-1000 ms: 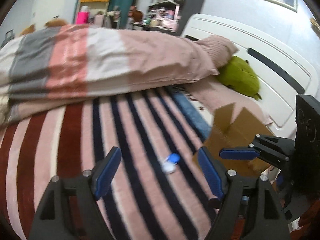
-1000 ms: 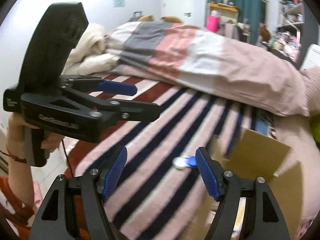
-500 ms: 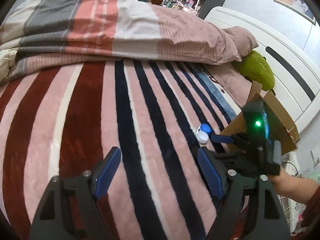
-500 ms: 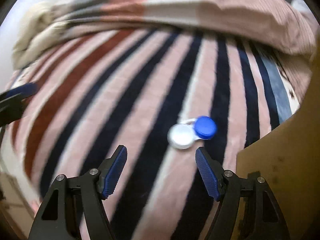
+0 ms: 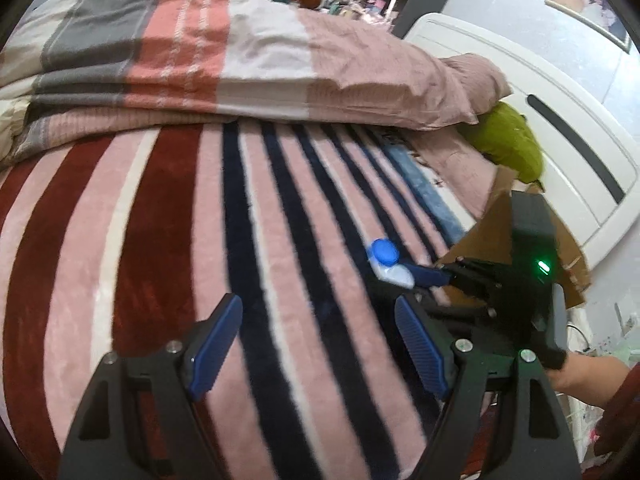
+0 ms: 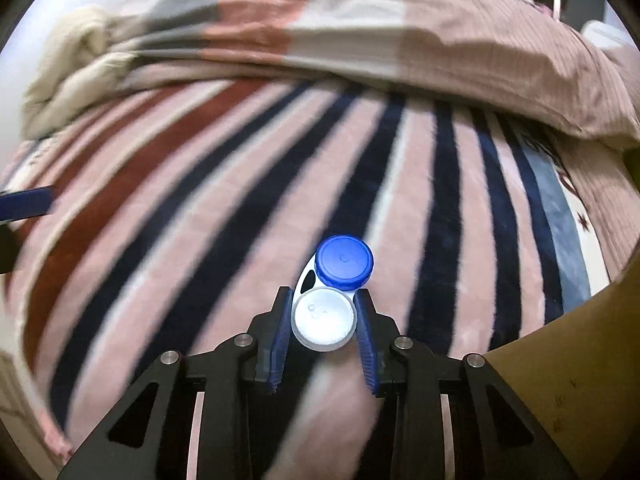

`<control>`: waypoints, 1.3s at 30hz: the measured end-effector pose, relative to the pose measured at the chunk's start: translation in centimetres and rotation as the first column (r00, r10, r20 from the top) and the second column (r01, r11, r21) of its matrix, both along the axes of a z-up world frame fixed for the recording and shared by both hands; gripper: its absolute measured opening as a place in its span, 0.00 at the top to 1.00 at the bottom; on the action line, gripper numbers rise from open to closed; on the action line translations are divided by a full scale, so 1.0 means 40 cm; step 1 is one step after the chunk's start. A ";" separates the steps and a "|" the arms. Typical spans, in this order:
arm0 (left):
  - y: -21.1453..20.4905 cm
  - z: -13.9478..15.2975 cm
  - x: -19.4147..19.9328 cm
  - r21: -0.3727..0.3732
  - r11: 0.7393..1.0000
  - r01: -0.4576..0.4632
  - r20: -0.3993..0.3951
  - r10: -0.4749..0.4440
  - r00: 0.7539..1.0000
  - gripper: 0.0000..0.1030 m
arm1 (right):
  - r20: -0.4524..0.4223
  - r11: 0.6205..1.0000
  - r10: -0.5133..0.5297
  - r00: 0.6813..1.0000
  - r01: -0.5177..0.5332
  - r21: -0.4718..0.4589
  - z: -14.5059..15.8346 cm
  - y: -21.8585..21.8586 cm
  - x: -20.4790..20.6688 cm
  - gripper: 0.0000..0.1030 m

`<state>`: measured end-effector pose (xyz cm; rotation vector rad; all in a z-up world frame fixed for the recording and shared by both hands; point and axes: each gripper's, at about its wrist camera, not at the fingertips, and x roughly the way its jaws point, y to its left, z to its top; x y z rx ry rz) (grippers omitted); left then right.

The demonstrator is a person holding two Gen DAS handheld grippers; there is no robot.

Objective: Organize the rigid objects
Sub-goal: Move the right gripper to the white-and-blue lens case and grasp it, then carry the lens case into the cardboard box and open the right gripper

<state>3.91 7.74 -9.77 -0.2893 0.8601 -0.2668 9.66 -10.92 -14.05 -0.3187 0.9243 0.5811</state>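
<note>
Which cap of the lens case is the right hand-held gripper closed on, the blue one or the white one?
The white cap: it sits between the right hand-held gripper pads, which have just closed on it. The blue cap lies beyond the fingertips.

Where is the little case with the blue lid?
The contact lens case lies on the striped blanket, low in the middle of the right wrist view, its white-lidded end between the right gripper pads, beside the cardboard box.
</note>
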 end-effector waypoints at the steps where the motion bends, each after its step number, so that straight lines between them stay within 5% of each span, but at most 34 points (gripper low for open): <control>1: -0.010 0.012 0.001 -0.012 1.000 0.015 0.009 -0.015 1.000 0.26 | 0.007 0.999 0.041 0.999 -0.041 0.022 0.029 0.010 -0.024 0.75; 6: -0.090 0.081 0.013 -0.076 0.990 0.118 0.068 -0.113 0.991 0.32 | 0.037 0.978 0.163 0.986 -0.166 0.128 0.152 0.021 -0.115 0.75; 11: -0.185 0.143 0.034 -0.115 0.970 0.214 0.115 -0.201 0.973 0.66 | 0.106 0.957 0.198 0.974 -0.216 0.192 0.254 -0.023 -0.175 0.75; 14: -0.241 0.178 0.050 -0.094 0.968 0.234 0.134 -0.221 0.966 0.76 | 0.128 0.958 0.168 0.977 -0.193 0.212 0.288 -0.074 -0.179 0.75; 33: -0.608 0.209 0.184 -0.008 0.916 0.400 0.068 -0.399 0.915 0.75 | 0.110 0.973 -0.037 0.993 0.011 0.233 0.325 -0.422 -0.105 0.75; 34: -0.618 0.206 0.189 -0.001 0.917 0.398 0.059 -0.398 0.916 0.70 | 0.109 0.975 -0.046 0.993 0.020 0.223 0.322 -0.430 -0.100 0.74; 37: -0.633 0.202 0.194 0.036 0.928 0.370 0.047 -0.372 0.927 0.36 | 0.112 0.982 -0.075 0.991 0.054 0.180 0.308 -0.446 -0.089 0.72; 39: -0.627 0.210 0.190 0.039 0.933 0.359 0.058 -0.361 0.931 0.31 | 0.099 0.981 -0.090 0.991 0.071 0.179 0.301 -0.456 -0.084 0.53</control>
